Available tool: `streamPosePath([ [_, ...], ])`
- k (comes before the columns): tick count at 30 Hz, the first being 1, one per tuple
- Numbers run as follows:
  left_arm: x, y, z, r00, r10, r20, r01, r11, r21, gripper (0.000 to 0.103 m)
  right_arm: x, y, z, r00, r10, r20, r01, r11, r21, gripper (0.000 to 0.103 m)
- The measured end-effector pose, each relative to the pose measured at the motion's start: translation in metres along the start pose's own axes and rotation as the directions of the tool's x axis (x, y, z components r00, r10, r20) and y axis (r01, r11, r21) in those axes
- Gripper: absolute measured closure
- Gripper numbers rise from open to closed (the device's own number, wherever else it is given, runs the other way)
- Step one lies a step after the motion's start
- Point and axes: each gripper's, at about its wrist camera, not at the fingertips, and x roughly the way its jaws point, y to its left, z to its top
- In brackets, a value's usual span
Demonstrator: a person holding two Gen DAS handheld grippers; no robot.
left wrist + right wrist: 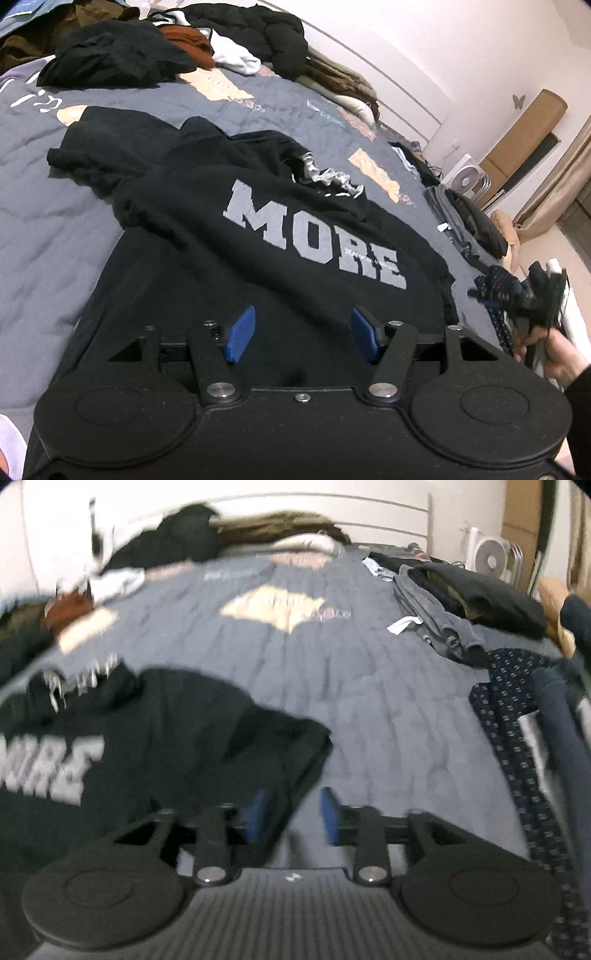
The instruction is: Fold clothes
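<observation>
A black sweatshirt (314,236) printed "MORE" in grey lies rumpled on the grey quilted bedspread (37,221), its top part folded over with one sleeve out to the far left. My left gripper (303,334) hovers open over its near hem, blue pads wide apart with nothing between them. In the blurred right wrist view, my right gripper (293,818) is open at the right edge of the sweatshirt (184,738), whose dark corner runs down by the left pad. A hand (557,358) holds the right gripper (543,291) at the bed's right side.
A navy dotted garment (517,720) lies at the right. Folded grey and dark clothes (461,602) are stacked beyond it. Unfolded clothes (110,55) and a black puffer jacket (258,33) are piled at the far side. A white fan (491,557) stands off the bed.
</observation>
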Motion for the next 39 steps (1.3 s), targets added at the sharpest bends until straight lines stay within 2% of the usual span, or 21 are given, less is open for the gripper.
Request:
streamPosePath([
  [7, 0.005, -0.002, -0.004, 1.000, 0.020, -0.010, -0.019, 0.999, 0.027, 0.046, 0.050, -0.003, 0.022, 0.998, -0.048, 0.046, 0.045, 0.996, 0.070, 0.058],
  [11, 0.012, -0.001, -0.006, 0.999, 0.036, -0.029, -0.035, 0.999, 0.038, 0.046, 0.079, -0.007, 0.023, 0.993, -0.117, -0.008, 0.118, 0.989, 0.084, 0.058],
  [12, 0.014, 0.000, -0.006, 0.999, 0.039, -0.031, -0.038, 0.998, 0.039, 0.046, 0.083, -0.009, 0.021, 0.993, -0.118, -0.022, 0.119, 0.988, 0.100, 0.062],
  [13, 0.014, 0.000, -0.007, 0.999, 0.042, -0.033, -0.041, 0.998, 0.040, 0.046, 0.086, -0.010, 0.019, 0.993, -0.109, -0.033, 0.112, 0.986, 0.123, 0.081],
  [14, 0.014, 0.001, -0.007, 0.998, 0.044, -0.034, -0.043, 0.998, 0.040, 0.046, 0.089, -0.012, 0.017, 0.994, -0.100, -0.044, 0.106, 0.984, 0.147, 0.095],
  [15, 0.014, 0.001, -0.007, 0.998, 0.046, -0.034, -0.044, 0.998, 0.039, 0.046, 0.089, -0.014, 0.015, 0.993, -0.106, -0.044, 0.112, 0.979, 0.168, 0.103],
  [18, 0.012, 0.001, -0.007, 0.999, 0.046, -0.028, -0.045, 0.998, 0.038, 0.046, 0.079, -0.024, 0.012, 0.990, -0.144, 0.008, 0.138, 0.963, 0.231, 0.103],
  [21, 0.011, -0.001, -0.006, 0.999, 0.039, -0.022, -0.039, 0.999, 0.038, 0.046, 0.062, -0.045, 0.012, 0.959, -0.274, 0.078, 0.235, 0.916, 0.325, 0.103],
  [22, 0.011, -0.001, -0.007, 0.999, 0.040, -0.023, -0.039, 0.998, 0.042, 0.046, 0.060, -0.051, 0.011, 0.955, -0.287, 0.073, 0.247, 0.908, 0.338, 0.103],
  [24, 0.012, -0.002, -0.007, 0.999, 0.041, -0.027, -0.040, 0.998, 0.046, 0.046, 0.060, -0.056, 0.009, 0.973, -0.225, 0.050, 0.198, 0.928, 0.316, 0.103],
  [26, 0.013, -0.002, -0.008, 0.999, 0.039, -0.030, -0.038, 0.998, 0.044, 0.046, 0.052, -0.048, 0.005, 0.983, -0.173, 0.062, 0.148, 0.947, 0.284, 0.099],
  [28, 0.011, -0.004, -0.008, 0.999, 0.034, -0.029, -0.032, 0.999, 0.044, 0.046, 0.043, -0.038, -0.001, 0.997, -0.058, 0.056, 0.042, 0.966, 0.257, 0.095],
  [30, 0.009, -0.006, -0.008, 0.999, 0.028, -0.024, -0.027, 0.998, 0.049, 0.046, 0.035, -0.023, -0.008, 0.999, 0.008, 0.040, -0.015, 0.981, 0.194, 0.092],
  [32, 0.008, -0.007, -0.007, 1.000, 0.022, -0.021, -0.021, 0.999, 0.046, 0.046, 0.030, -0.011, -0.014, 0.999, 0.042, 0.017, -0.044, 0.987, 0.152, 0.089],
  [34, 0.008, -0.008, -0.007, 1.000, 0.021, -0.021, -0.021, 0.999, 0.044, 0.046, 0.030, -0.002, -0.019, 0.996, 0.082, -0.023, -0.078, 0.986, 0.147, 0.071],
  [36, 0.007, -0.008, -0.008, 1.000, 0.020, -0.020, -0.019, 0.999, 0.046, 0.046, 0.033, 0.003, -0.023, 0.995, 0.082, -0.050, -0.074, 0.987, 0.143, 0.063],
  [39, 0.005, -0.009, -0.007, 1.000, 0.017, -0.015, -0.016, 0.999, 0.050, 0.046, 0.037, 0.010, -0.028, 0.994, 0.073, -0.085, -0.062, 0.989, 0.135, 0.066],
])
